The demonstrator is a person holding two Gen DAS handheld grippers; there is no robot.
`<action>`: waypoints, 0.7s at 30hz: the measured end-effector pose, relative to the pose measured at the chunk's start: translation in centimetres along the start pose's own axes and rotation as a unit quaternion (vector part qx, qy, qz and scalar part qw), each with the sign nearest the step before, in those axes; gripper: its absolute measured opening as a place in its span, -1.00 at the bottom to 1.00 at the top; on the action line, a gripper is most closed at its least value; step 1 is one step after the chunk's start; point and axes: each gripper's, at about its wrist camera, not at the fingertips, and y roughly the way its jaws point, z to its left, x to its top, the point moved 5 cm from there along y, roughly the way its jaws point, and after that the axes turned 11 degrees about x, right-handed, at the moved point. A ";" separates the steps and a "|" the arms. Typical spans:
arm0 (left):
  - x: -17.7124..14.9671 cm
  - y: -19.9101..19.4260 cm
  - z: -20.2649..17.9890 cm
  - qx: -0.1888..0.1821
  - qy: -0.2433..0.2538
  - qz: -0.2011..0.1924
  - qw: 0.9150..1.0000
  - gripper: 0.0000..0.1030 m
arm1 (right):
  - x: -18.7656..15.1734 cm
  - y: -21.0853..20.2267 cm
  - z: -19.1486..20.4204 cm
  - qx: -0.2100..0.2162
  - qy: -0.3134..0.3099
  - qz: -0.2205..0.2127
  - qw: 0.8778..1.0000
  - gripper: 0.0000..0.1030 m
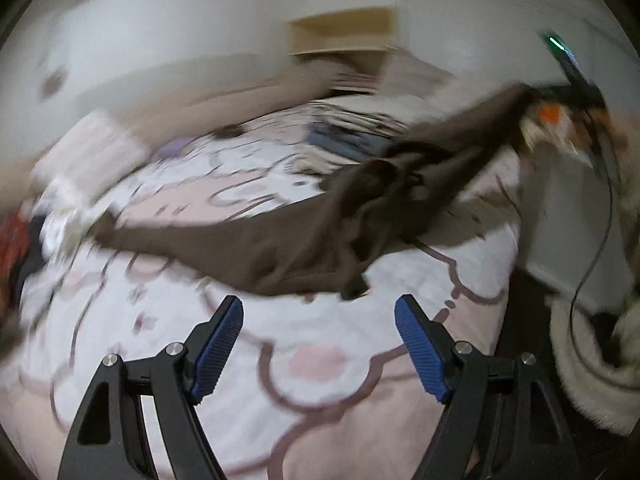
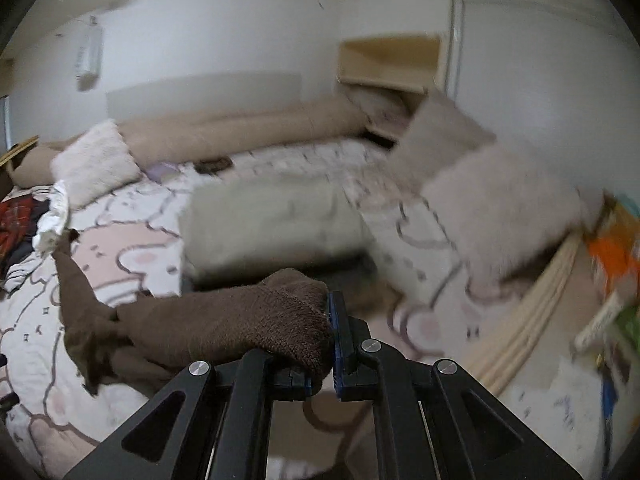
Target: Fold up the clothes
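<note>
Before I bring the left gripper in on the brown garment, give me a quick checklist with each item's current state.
1. Right gripper holds the brown garment: ok, jaws shut on a bunched fleecy end.
2. Left gripper ready to grasp: ok, jaws wide open and empty, just short of the garment's near edge.
3. Garment spread flat on the bed cover: not ok, it is lifted toward the right gripper and bunched in the middle.
4. Which part the right gripper has (hem, sleeve, leg): cannot tell.
5. Clear corner for the left to take: cannot tell, the left wrist view is motion-blurred.
6. Other clothes kept apart: ok, the clothes pile lies at the bed's left edge.
</note>
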 end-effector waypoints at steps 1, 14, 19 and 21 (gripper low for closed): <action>0.2 0.7 -0.8 0.002 0.043 -0.006 0.999 0.51 | -0.5 0.4 -0.5 -0.002 0.007 0.006 1.000 -0.86; -1.1 11.6 -3.0 -0.015 0.341 0.041 0.939 -0.02 | -1.9 3.3 -2.5 0.005 0.043 0.033 0.999 -0.86; -1.5 14.0 -3.6 -0.019 0.395 0.030 0.918 0.21 | -1.9 4.0 -2.9 0.011 0.048 0.039 0.998 -0.86; -0.7 15.0 -3.2 -0.007 0.378 0.029 0.925 0.21 | -1.9 4.1 -3.0 0.012 0.050 0.040 0.998 -0.86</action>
